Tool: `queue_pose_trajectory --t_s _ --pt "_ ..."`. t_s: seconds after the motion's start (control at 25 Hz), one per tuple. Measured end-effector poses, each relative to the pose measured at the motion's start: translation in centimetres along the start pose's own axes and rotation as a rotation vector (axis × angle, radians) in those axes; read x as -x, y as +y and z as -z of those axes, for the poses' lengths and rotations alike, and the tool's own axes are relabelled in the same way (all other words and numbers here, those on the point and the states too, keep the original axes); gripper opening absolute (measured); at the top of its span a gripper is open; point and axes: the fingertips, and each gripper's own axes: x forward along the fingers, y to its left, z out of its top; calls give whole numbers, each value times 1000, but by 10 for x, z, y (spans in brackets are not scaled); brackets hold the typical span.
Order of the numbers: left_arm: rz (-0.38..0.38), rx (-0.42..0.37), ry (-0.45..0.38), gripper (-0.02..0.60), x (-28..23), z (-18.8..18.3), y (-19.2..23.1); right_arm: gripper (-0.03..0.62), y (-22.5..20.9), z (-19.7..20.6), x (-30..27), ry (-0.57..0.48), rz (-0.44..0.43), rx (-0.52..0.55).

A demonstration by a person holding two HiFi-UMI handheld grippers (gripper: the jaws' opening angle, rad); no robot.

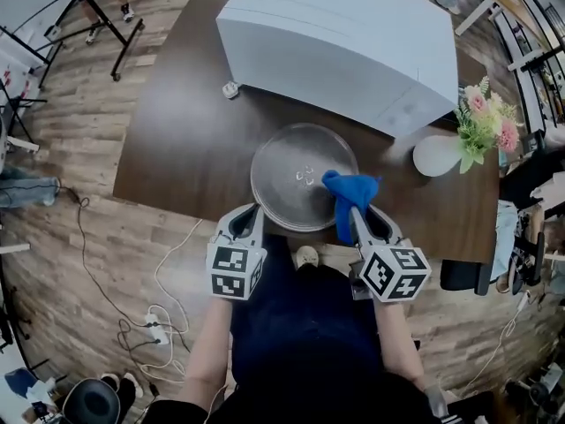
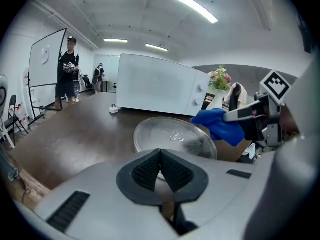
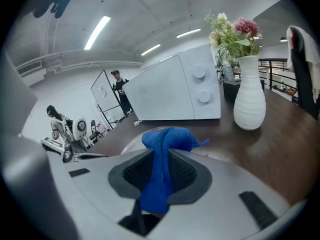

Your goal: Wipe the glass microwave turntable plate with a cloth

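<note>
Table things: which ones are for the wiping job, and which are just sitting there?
For the job:
glass plate
blue cloth, pinched in the right gripper

Just sitting there:
microwave
white vase of flowers
small white plug

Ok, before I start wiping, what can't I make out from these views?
- Head view: parts of the glass plate's near rim, behind the left gripper and right gripper.
- Head view: whether the cloth touches the glass; the steep angle hides any gap.
- Right gripper view: most of the plate, behind the cloth and that gripper's body.
- All views: smears on the glass, too fine to see.
</note>
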Motion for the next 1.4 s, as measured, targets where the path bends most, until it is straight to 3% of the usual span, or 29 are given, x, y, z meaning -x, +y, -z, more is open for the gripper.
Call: queue_pose_trajectory --t_s 0.28,0.56,1.0,1.4 --pt "109 -27 79 5 -17 9 3 74 27 -6 -19 14 13 48" --pt "161 -28 158 4 -28 21 1 74 39 -11 -28 14 23 84" --pt "174 -13 179 3 -32 27 1 74 71 -32 -64 6 -26 176" --pt "167 44 168 3 -31 26 5 74 123 -56 -115 8 -128 373"
